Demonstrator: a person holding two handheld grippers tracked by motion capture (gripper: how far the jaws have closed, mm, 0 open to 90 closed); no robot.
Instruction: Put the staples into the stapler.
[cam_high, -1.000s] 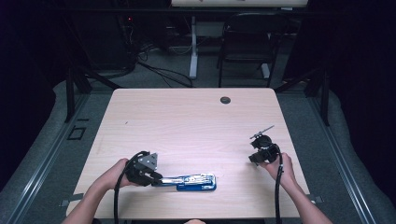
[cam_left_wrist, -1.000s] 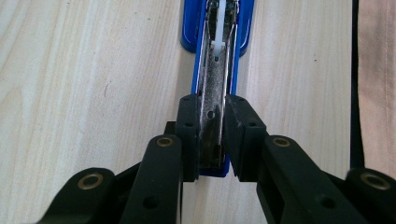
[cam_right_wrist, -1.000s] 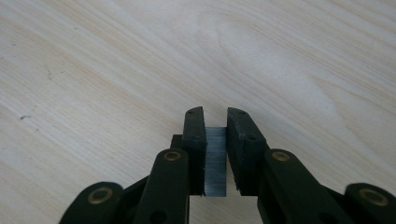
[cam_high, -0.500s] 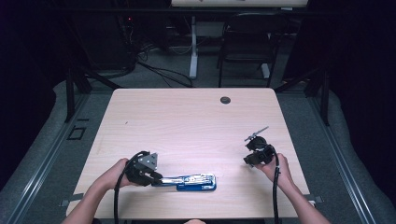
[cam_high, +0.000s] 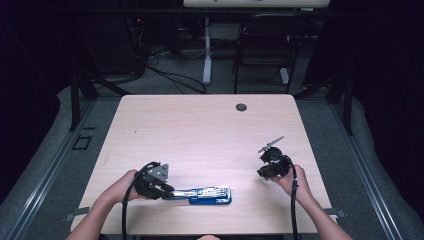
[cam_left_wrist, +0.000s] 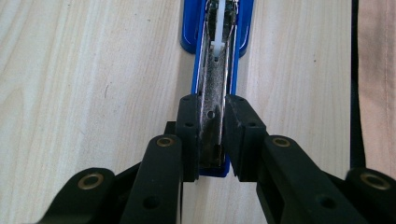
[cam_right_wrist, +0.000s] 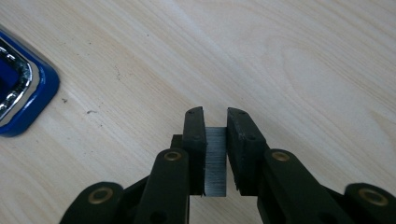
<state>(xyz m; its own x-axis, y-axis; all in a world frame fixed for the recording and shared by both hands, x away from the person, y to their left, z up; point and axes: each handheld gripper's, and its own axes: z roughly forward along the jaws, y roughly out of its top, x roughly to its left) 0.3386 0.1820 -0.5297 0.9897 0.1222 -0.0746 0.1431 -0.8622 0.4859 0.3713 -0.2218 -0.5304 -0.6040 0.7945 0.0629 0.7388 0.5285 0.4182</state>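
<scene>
A blue stapler (cam_high: 212, 194) lies opened flat near the table's front edge, its metal staple channel facing up. My left gripper (cam_high: 172, 192) is shut on the rear end of that channel; in the left gripper view the pads (cam_left_wrist: 189, 126) press both sides of the stapler (cam_left_wrist: 217, 70), and the left gripper (cam_left_wrist: 214, 116) points along it. To the right, my right gripper (cam_high: 261, 173) hovers just above the table, pointing toward the stapler. In the right gripper view the right gripper (cam_right_wrist: 215, 116) is shut on a grey strip of staples (cam_right_wrist: 215, 163), and the stapler's blue corner (cam_right_wrist: 28, 93) sits at the left edge.
The light wooden table (cam_high: 200, 135) has a small black round grommet (cam_high: 241, 107) near its far edge. Beyond the table stand a dark chair (cam_high: 262, 45) and a white desk leg (cam_high: 206, 55), with cables on the floor.
My right gripper has drifted a little to the left and toward the front edge, still holding the staple strip. The left gripper and stapler have not moved.
</scene>
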